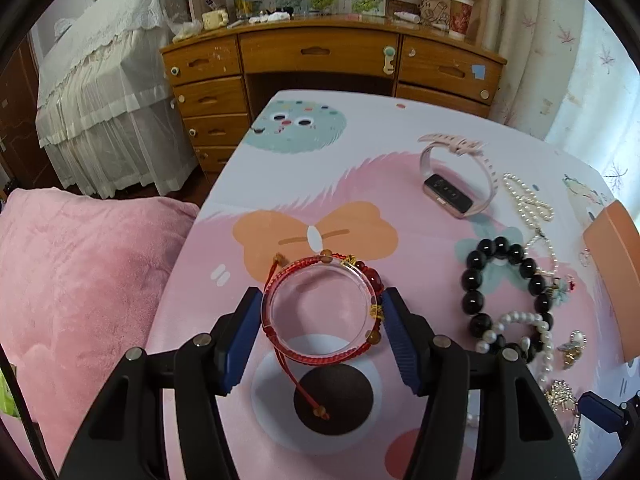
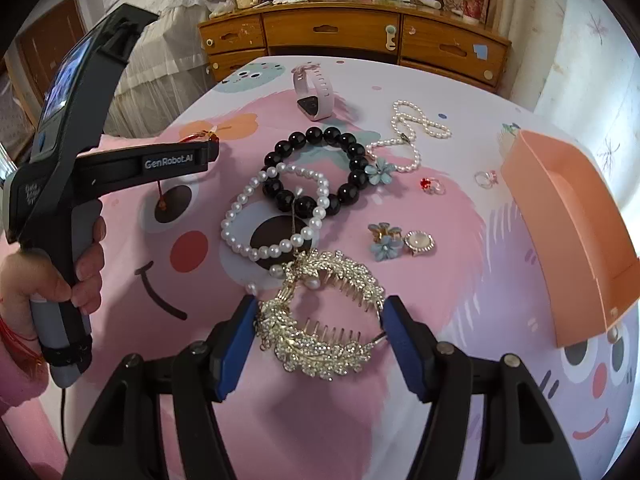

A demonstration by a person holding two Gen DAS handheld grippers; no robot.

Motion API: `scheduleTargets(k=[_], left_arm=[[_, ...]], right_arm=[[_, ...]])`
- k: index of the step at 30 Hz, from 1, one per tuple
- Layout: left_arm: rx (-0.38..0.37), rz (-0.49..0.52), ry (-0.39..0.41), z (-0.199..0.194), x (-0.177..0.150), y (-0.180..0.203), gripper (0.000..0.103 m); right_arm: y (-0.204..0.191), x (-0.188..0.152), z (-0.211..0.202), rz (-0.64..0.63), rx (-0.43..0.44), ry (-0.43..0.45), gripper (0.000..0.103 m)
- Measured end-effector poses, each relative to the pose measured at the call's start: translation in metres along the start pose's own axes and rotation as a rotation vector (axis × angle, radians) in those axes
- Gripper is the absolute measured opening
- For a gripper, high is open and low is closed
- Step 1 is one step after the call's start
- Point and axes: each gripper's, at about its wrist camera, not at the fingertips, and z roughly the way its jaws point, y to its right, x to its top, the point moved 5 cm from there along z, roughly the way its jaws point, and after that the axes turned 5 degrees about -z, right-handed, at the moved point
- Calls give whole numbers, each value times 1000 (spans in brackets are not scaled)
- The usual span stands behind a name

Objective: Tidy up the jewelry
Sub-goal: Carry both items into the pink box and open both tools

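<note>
One clear bangle [image 1: 316, 306] with one red cord bracelet [image 1: 288, 276], clamped in left gripper [image 1: 320, 320] above the table [image 1: 360, 128]. One rhinestone comb [image 2: 320, 320] lying between right gripper's [image 2: 318, 326] spread fingers; grip uncertain. Two pearl strands, one black bead bracelet [image 2: 316, 168], one watch [image 2: 314, 92], two rings, one orange box [image 2: 568, 220].

A wooden desk [image 1: 332, 56] with many drawers stands at the far wall, its top cluttered. To the left is a bed [image 1: 100, 92] under white lace. Pale patterned curtains [image 1: 580, 52] on the right glow with daylight
</note>
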Motion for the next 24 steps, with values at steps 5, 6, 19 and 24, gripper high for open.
scheduleTargets(k=[5,6,19,24], left_arm=[[-8,-5,7,-19,1,5,59],[-7,-4,13,-25,1,6,59],[-64,56,64,-97,7,60,59],[-92,122,106,-122,13,101,59]], right_arm=[[-1,0,-10,-16,42,20,64],[-1,0,-13,-16,52,29,64],[29,14,-75,-34,121,149,64],[57,19,-106,-39,113,208,64]])
